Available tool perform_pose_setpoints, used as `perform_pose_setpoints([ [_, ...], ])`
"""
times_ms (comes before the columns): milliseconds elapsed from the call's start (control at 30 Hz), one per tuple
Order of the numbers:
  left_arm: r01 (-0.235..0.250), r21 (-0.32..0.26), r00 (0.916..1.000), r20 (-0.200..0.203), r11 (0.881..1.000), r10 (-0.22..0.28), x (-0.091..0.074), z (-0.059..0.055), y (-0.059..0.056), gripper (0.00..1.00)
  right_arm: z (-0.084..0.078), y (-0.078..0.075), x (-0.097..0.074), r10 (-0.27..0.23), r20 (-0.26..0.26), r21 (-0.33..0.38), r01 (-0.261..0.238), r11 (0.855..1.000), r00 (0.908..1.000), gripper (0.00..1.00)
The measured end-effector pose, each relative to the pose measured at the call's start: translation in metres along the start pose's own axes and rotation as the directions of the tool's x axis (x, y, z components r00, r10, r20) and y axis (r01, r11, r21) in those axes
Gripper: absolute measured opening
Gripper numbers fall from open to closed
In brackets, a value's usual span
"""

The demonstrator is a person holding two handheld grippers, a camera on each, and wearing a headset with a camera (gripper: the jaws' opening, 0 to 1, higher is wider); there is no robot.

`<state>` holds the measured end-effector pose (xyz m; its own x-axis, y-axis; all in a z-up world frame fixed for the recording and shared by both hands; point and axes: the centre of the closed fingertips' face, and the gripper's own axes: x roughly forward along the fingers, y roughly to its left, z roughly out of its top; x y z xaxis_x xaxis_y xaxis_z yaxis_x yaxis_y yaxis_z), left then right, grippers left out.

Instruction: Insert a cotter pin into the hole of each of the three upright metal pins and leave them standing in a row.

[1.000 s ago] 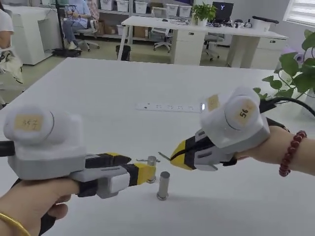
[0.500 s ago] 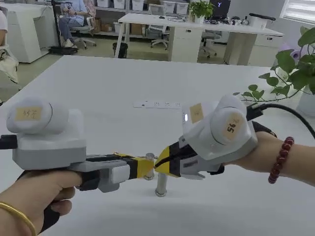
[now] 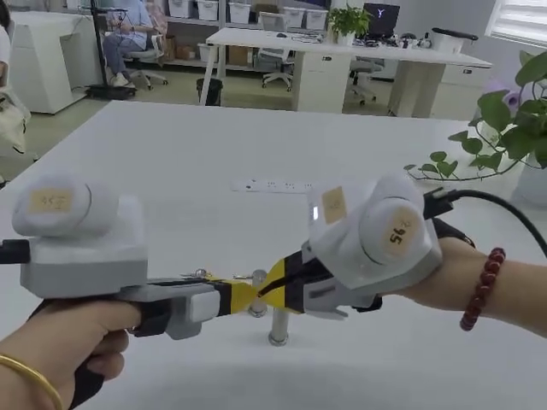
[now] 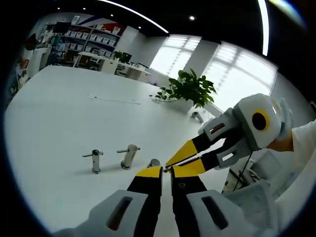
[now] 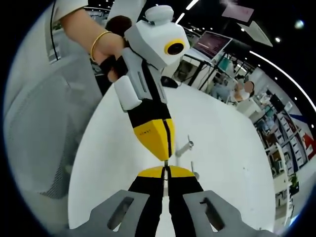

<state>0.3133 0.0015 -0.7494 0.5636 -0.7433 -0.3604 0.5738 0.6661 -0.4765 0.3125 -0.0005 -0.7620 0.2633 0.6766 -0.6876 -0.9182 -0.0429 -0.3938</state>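
Nearly tip to tip, both level, left claw point(image 3: 247, 295) clenched, right claw point(image 3: 275, 285) pinching a cotter pin point(image 5: 166, 166)

The left hand-held gripper point(image 3: 248, 295) is being held level by the left hand point(image 3: 73, 342), jaws pressed together. The right hand-held gripper point(image 3: 273, 285) is being held opposite by the right hand point(image 3: 440, 273), jaws closed, tips nearly meeting.

Left tongs point(image 3: 249, 295), right tongs point(image 3: 273, 285) white, yellow-black; bead bracelet point(image 3: 481, 290); gold bangle point(image 3: 30, 381).
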Motion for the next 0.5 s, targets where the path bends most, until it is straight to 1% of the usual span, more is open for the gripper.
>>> perform_pose_setpoints([
  [67,-0.001,-0.002,1.0000,0.000,1.000,0.001,0.0001,-0.0001,-0.0002,0.03,0.0000,-0.0010,-0.0002,-0.006,-0.001,-0.002,0.006,1.000,1.0000,0.03],
  [133,-0.004,-0.007,1.0000,0.008,1.000,0.004,0.0001,0.0019,0.0004,0.02,0.0006,-0.0007,-0.0005,-0.003,0.000,-0.002,0.003,1.000,1.0000,0.03],
  [167,0.001,-0.017,1.0000,0.008,1.000,-0.001,0.0000,0.0022,0.0000,0.02,0.0008,-0.0011,-0.0007,-0.005,0.000,-0.007,0.005,1.000,1.0000,0.03],
  [267,0.005,-0.010,0.9999,0.010,1.000,-0.005,-0.0007,0.0030,-0.0001,0.02,0.0016,-0.0013,-0.0013,-0.010,0.000,-0.004,0.010,1.000,1.0000,0.03],
  [367,0.007,-0.019,1.0000,0.007,1.000,-0.007,-0.0013,0.0021,0.0002,0.01,0.0019,-0.0002,-0.0009,-0.011,-0.002,-0.005,0.011,1.000,0.9999,0.03],
  [400,0.009,-0.015,0.9999,0.006,1.000,-0.009,-0.0019,0.0016,-0.0002,0.01,0.0021,0.0004,-0.0009,-0.011,-0.002,-0.005,0.011,1.000,0.9999,0.03],
  [433,0.012,0.017,0.9999,0.010,1.000,-0.013,-0.0029,0.0022,-0.0007,0.01,0.0028,0.0005,-0.0012,-0.015,0.000,-0.005,0.015,1.000,0.9999,0.03],
  [467,0.014,0.031,0.9999,0.008,0.999,-0.014,-0.0037,0.0018,-0.0015,0.01,0.0032,0.0008,-0.0014,-0.015,0.001,-0.004,0.015,1.000,0.9999,0.03],
  [500,0.013,0.030,0.9998,0.011,0.999,-0.014,-0.0040,0.0020,-0.0022,0.01,0.0038,0.0007,-0.0017,-0.018,0.005,0.001,0.018,1.000,0.9998,0.03],
])
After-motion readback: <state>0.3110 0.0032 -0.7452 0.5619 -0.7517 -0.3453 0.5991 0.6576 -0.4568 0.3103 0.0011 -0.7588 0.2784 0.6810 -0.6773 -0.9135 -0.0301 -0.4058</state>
